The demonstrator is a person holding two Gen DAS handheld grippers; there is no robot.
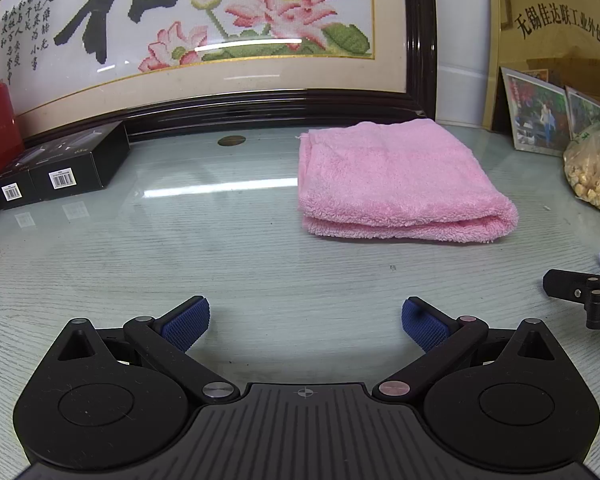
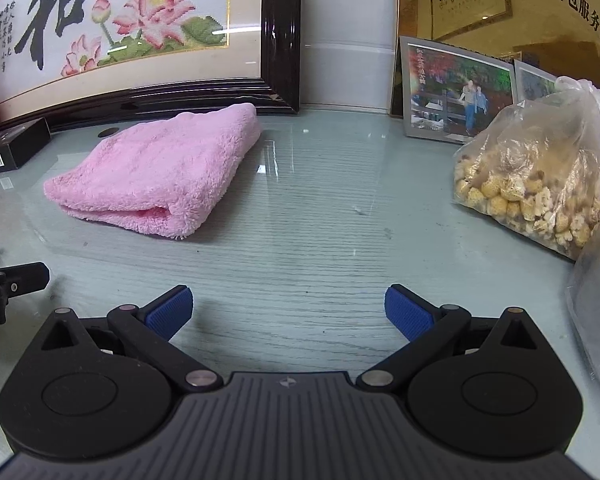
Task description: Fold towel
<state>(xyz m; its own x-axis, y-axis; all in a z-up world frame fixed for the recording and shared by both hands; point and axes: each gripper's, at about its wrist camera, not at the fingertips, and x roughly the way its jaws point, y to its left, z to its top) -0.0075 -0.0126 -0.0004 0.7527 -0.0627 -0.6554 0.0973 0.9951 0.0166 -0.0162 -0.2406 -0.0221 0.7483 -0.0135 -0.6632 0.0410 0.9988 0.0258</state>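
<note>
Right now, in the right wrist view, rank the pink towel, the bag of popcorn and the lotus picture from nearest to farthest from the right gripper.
From the right gripper:
1. Pink towel, ahead left, and bag of popcorn, ahead right: too close to call.
2. Lotus picture, against the back wall.

Setting: lived-in home or small office corner | glass-topped table (image 2: 320, 200) against a wall | large framed lotus cross-stitch (image 1: 204, 28) with calligraphy leaning behind | framed snapshots (image 2: 456, 88) | gold plaque (image 2: 540, 0) with Chinese company lettering | plastic bag of dried snacks (image 2: 536, 176) | black retail boxes (image 1: 60, 168)
</note>
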